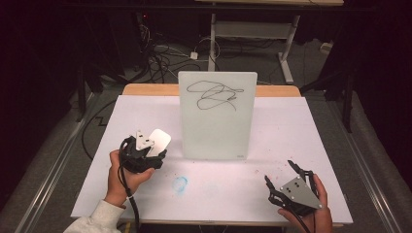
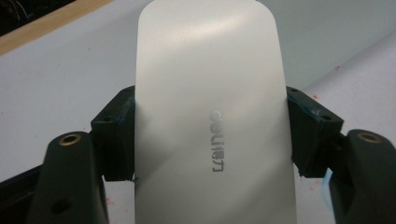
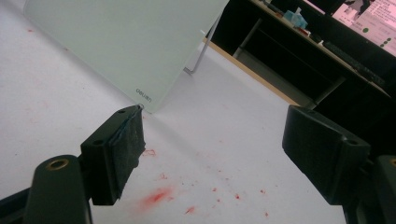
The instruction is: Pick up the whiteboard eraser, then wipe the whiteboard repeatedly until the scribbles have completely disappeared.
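The left gripper (image 1: pixel 156 154) clamps a white board eraser (image 1: pixel 159 141) near the desk's (image 1: pixel 291 126) left edge, just beside the upright glass whiteboard (image 1: pixel 216 121) bearing a black scribble (image 1: pixel 214 94). The right gripper (image 1: pixel 283 175), jaws wide and empty, rests near the front right corner among red specks (image 3: pixel 156 196); a blue smudge (image 1: pixel 180 184) lies between the two grippers.

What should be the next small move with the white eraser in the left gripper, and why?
Probably lift the left gripper and carry the white eraser up to the black scribble near the top of the standing whiteboard. The jaws are already shut on the eraser's sides, the scribble is unwiped, and the eraser sits low beside the board's left edge. The right gripper rests open, apart.
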The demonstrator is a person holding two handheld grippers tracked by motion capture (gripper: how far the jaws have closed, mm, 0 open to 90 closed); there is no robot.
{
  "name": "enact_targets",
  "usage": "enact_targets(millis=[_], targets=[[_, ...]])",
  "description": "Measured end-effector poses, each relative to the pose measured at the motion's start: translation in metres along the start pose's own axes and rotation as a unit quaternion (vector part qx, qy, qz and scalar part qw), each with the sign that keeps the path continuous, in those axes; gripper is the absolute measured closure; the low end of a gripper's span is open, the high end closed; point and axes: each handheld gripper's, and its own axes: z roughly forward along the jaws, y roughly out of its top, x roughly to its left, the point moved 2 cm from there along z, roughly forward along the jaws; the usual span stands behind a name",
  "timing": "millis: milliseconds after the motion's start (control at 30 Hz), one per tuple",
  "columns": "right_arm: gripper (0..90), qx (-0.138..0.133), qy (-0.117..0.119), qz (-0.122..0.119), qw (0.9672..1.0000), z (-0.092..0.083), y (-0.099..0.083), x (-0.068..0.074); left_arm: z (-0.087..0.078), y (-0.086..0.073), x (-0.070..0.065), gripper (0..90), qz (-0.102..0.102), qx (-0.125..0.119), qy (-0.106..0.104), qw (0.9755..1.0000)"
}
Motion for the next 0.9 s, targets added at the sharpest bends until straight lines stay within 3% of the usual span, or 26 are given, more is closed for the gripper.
enact_targets(millis=[300,400,500,633,700,833,867,900], targets=[[21.0,0.003,0.002,0.001,1.0,0.001,-0.001,0.0,-0.007,0.006,-0.008,28.7,0.027,-0.028,-0.006,0.9992],[21.0,0.004,0.0,0.003,1.0,0.001,-0.002,-0.001,-0.012,0.01,-0.011,28.7,0.043,-0.042,0.017,0.998],[21.0,0.003,-0.001,0.003,1.0,0.001,-0.003,-0.002,-0.017,0.014,-0.012,28.7,0.045,-0.059,0.019,0.9971],[20.9,0.001,-0.002,0.001,1.0,0.002,-0.002,-0.003,-0.022,0.024,-0.016,28.7,0.054,-0.085,0.031,0.9945],[20.8,0.003,-0.002,0.003,1.0,0.003,-0.002,-0.002,-0.023,0.034,-0.019,28.7,0.069,-0.104,0.037,0.9915],[20.7,0.006,0.0,-0.001,1.0,0.004,-0.003,0.0,-0.024,0.044,-0.024,28.6,0.068,-0.122,0.042,0.9894],[20.6,0.008,0.002,-0.006,0.9999,0.004,-0.004,-0.001,-0.023,0.054,-0.029,28.6,0.076,-0.132,0.049,0.9871],[20.6,0.009,0.0,-0.003,1.0,0.004,-0.005,0.0,-0.023,0.054,-0.029,28.7,0.076,-0.132,0.049,0.9871]])
